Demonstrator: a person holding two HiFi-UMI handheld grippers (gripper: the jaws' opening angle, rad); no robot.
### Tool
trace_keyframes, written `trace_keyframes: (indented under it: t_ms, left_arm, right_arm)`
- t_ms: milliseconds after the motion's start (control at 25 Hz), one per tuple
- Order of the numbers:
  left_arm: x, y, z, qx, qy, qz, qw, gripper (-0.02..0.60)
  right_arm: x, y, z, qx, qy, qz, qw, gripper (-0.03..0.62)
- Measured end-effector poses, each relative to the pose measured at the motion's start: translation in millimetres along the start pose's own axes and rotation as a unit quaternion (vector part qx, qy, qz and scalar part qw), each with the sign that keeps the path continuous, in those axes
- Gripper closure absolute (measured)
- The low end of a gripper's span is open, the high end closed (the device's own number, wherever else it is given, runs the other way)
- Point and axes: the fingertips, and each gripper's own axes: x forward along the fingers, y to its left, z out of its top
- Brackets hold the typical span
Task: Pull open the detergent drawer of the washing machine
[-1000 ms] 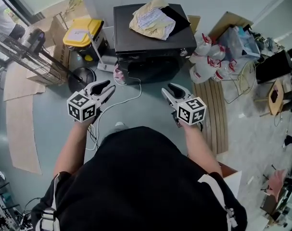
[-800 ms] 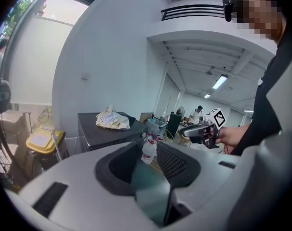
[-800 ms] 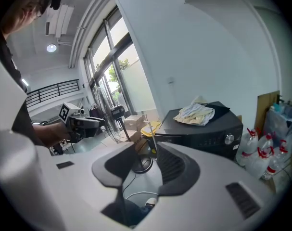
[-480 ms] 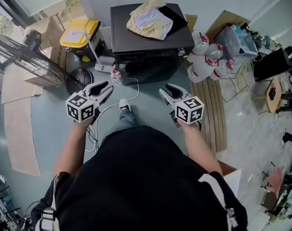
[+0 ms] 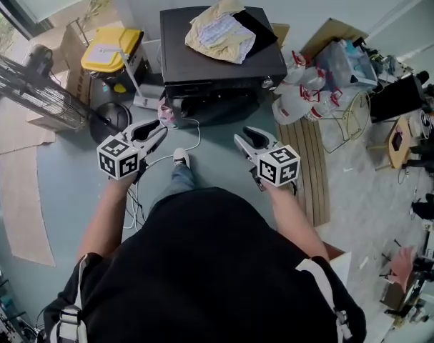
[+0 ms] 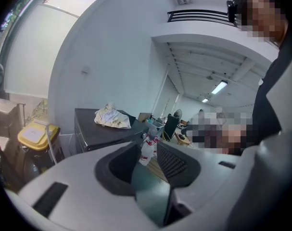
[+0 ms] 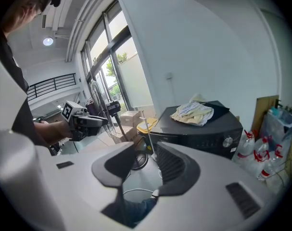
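Note:
The black washing machine (image 5: 220, 56) stands against the far wall with a crumpled pale cloth (image 5: 218, 28) on its lid. Its front control strip (image 7: 198, 139) has a round knob (image 7: 227, 141) at the right end; the drawer front cannot be told apart on the strip. My left gripper (image 5: 154, 131) is held in the air short of the machine's left front corner, open and empty. My right gripper (image 5: 247, 136) is level with it on the right, also open with nothing between its fingers. The right gripper view also shows the left gripper (image 7: 95, 121).
A yellow-lidded bin (image 5: 111, 48) and a black round base (image 5: 111, 116) sit left of the machine. White bottles (image 5: 299, 98) and a wooden pallet (image 5: 309, 163) lie to its right. A white cable (image 5: 191, 136) and the person's foot (image 5: 179, 156) are on the floor between the grippers.
The person has stepped forward, and a foot now shows between the grippers. Both grippers have edged closer to the machine. Their jaws stand as before.

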Motion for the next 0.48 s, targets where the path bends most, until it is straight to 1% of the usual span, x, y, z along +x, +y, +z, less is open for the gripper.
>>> trace_keyframes:
  t_ms: [240,480]
  left_arm:
    - [11.9,26.8,-5.0,-0.011,0.014,0.001,0.9998,0.443]
    - [24.0,51.4,3.4,-0.012,0.022,0.002,0.9997,0.443]
  right_arm:
    - [22.2,-11.0,5.3,-0.001,0.01,-0.004,1.0,0.447]
    - [48.6,-26.4,7.6,0.012,0.021,-0.004,1.0,0.445]
